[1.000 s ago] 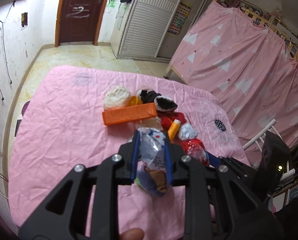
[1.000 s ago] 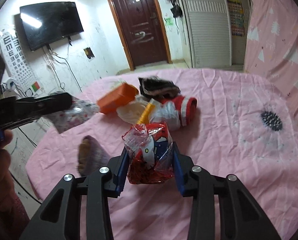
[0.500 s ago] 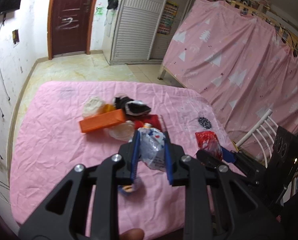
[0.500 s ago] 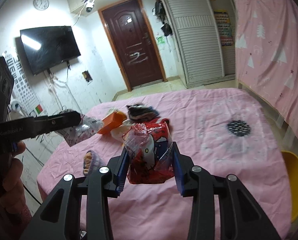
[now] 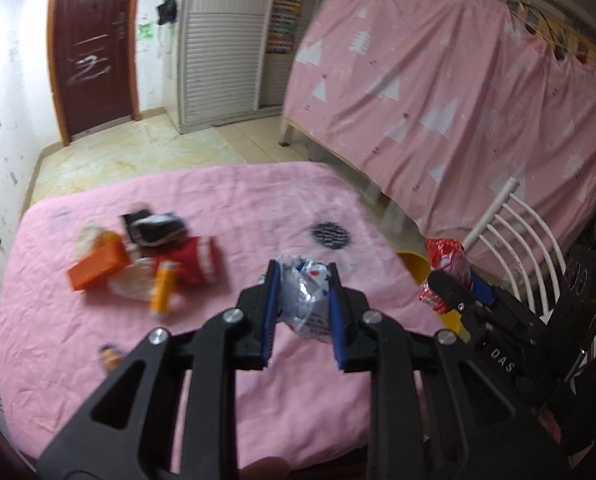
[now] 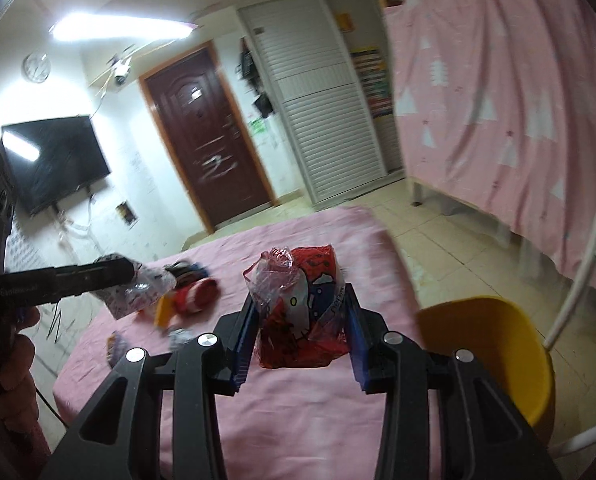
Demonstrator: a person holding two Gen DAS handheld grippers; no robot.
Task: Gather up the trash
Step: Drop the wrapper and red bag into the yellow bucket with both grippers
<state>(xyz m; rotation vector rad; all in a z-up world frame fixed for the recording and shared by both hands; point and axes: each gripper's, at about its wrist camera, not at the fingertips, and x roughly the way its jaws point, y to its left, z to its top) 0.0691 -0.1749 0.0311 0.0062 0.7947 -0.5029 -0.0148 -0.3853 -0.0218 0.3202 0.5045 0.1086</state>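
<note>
My left gripper [image 5: 302, 300] is shut on a crumpled white-and-blue wrapper [image 5: 308, 300] and holds it above the pink table [image 5: 78, 340]. My right gripper [image 6: 300, 332] is shut on a red cartoon-print wrapper [image 6: 298, 308], held above the table's right edge beside a yellow bin [image 6: 494, 344]. In the left wrist view the red wrapper [image 5: 444, 264] and the bin [image 5: 414, 266] show at the right. The remaining trash pile holds an orange box [image 5: 98, 268], a small orange bottle [image 5: 162, 288], a red wrapper [image 5: 194, 260] and dark pieces [image 5: 154, 228].
A white chair [image 5: 514, 232] stands by the bin at the table's right side. A pink curtain [image 5: 458, 92] hangs behind it. A small brown wrapper [image 5: 110, 354] lies near the table's front left. A door [image 6: 206, 140] and a TV [image 6: 54, 164] are on the far wall.
Both grippers have swung right with their wrappers, away from the trash pile. The yellow bin has come into view beside the right gripper.
</note>
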